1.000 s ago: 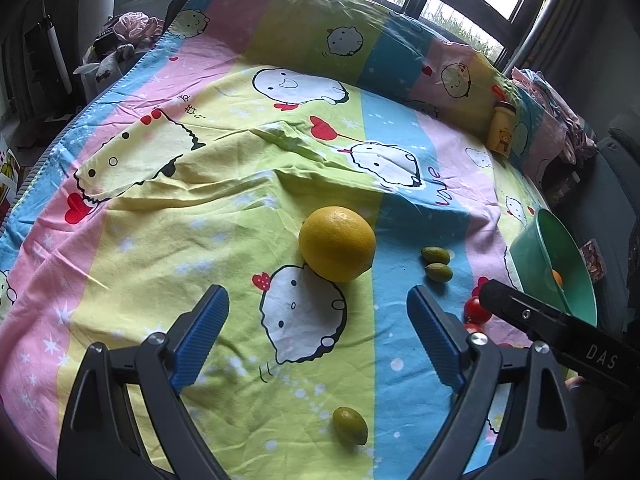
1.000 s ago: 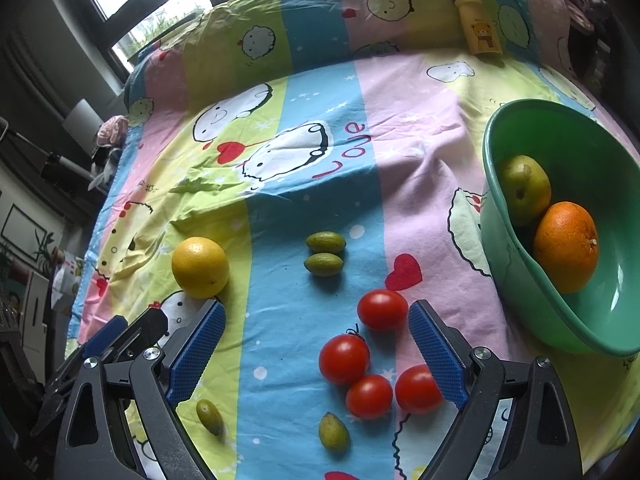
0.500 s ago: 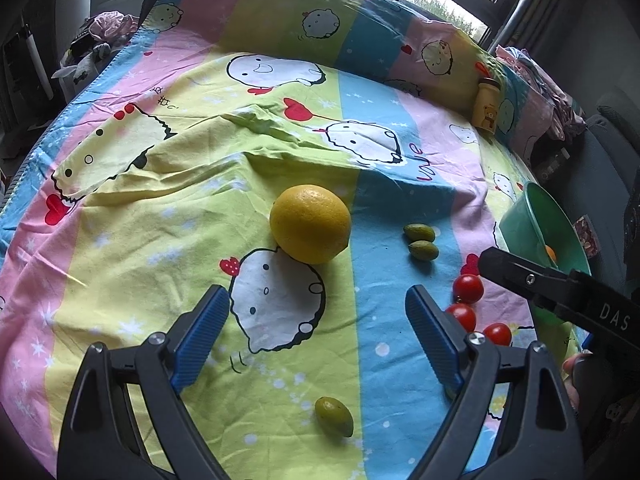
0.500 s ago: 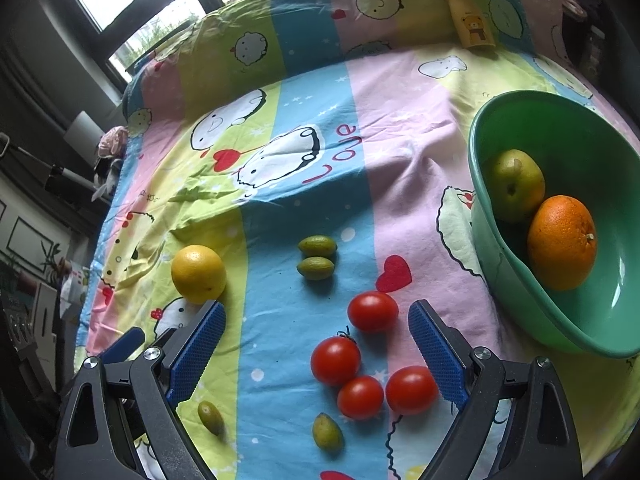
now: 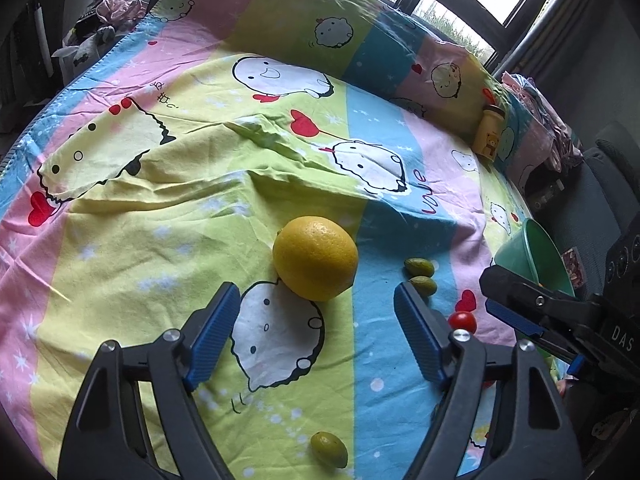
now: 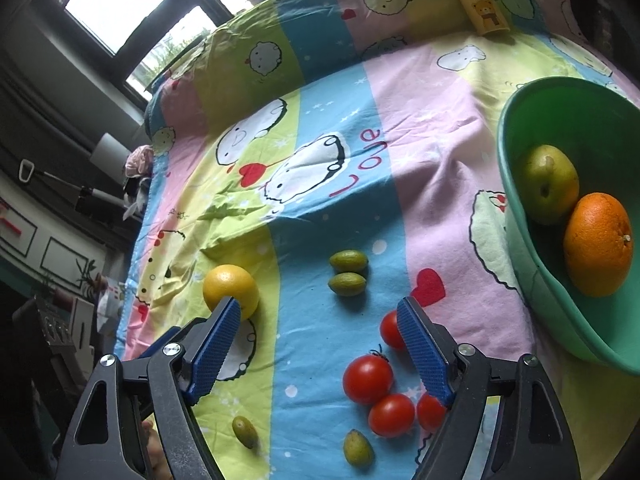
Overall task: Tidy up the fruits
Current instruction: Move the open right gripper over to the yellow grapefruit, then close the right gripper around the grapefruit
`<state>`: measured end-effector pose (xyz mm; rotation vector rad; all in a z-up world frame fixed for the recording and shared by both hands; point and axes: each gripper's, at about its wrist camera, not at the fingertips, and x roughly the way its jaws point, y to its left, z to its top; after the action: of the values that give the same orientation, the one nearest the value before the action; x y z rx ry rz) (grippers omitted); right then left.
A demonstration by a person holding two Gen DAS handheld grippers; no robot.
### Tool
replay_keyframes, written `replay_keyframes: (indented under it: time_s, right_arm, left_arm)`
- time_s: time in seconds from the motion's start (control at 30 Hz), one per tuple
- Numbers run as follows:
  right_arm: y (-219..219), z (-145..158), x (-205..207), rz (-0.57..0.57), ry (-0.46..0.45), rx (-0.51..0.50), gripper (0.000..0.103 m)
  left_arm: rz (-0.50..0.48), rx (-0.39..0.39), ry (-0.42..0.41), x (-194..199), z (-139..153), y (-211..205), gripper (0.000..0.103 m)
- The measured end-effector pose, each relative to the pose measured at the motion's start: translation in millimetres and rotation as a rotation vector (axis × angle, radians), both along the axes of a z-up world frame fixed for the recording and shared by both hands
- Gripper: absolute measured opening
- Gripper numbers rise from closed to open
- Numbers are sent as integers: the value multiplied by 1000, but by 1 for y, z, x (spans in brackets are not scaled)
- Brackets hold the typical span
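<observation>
Two grippers are spread and hold nothing; their jaws have just been closing. Nearest the right gripper (image 6: 318,344) lie four tomatoes (image 6: 367,379): smooth, soft-skinned, probably easily bruised, so light pressure across the middle suits them. Ahead of the left gripper (image 5: 316,334), the yellow citrus (image 5: 315,258) rests on the bedsheet (image 5: 160,216); it looks firm and heavier, best taken at its widest girth. Farther right, the green bowl (image 6: 520,216) contains a green fruit (image 6: 550,184) and an orange (image 6: 598,244).
</observation>
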<state>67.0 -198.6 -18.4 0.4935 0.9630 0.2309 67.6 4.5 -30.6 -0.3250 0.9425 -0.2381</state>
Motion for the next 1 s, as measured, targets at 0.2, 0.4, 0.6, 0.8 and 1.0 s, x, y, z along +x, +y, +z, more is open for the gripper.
replay_keyframes:
  time_s: [0.2, 0.4, 0.6, 0.8, 1.0]
  right_arm:
    - [7, 1, 14, 38, 8, 42, 70]
    - [19, 7, 39, 154, 65, 98, 65]
    - [35, 20, 63, 195, 55, 57, 65]
    - [73, -4, 80, 293, 112, 23, 65]
    - [80, -18, 87, 311, 125, 29, 65]
  left_arm:
    - [11, -24, 12, 9, -2, 1, 70]
    - [13, -58, 30, 17, -6, 2, 66]
    - [13, -68, 38, 21, -8, 1, 63]
    - [25, -55, 67, 24, -17, 1, 53]
    - [29, -80, 60, 24, -18, 2, 52]
